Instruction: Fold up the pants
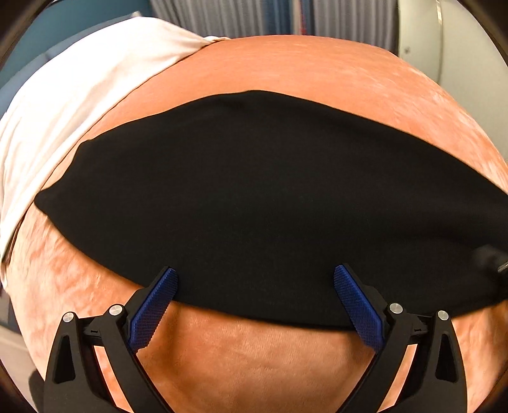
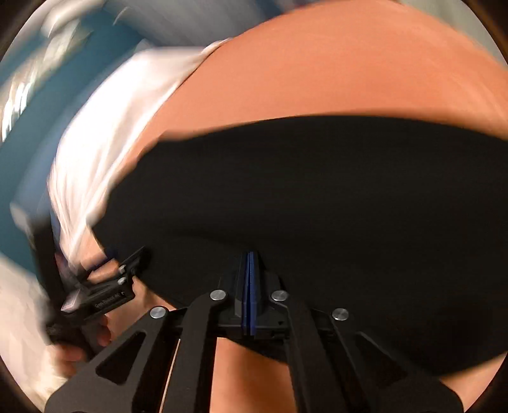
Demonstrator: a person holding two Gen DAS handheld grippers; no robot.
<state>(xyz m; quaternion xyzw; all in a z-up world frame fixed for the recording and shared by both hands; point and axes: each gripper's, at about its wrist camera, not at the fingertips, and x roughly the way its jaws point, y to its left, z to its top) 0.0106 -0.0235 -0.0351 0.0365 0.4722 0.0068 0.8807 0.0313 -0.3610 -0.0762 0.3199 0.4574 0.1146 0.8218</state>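
Black pants [image 1: 270, 197] lie flat across an orange plush cover [image 1: 285, 63]. My left gripper [image 1: 255, 271] hovers over the near hem with its blue pads [image 1: 152, 305] wide apart. Nothing sits between them but the cloth's edge below. In the right wrist view the black pants [image 2: 317, 190] fill the middle. My right gripper [image 2: 250, 255] has its blue pads pressed together at the pants' near edge, and the black cloth meets them there. That view is blurred, so the pinch itself is hard to make out. The left gripper's body [image 2: 104, 292] shows at the lower left, held by a hand [image 2: 95, 333].
A white cloth [image 1: 63, 104] lies along the left side of the orange cover, next to the pants' left end. Grey curtains [image 1: 222, 16] hang behind. A pale wall or cabinet [image 1: 460, 63] stands at the far right. Orange cover [image 1: 254, 359] shows bare in front of the hem.
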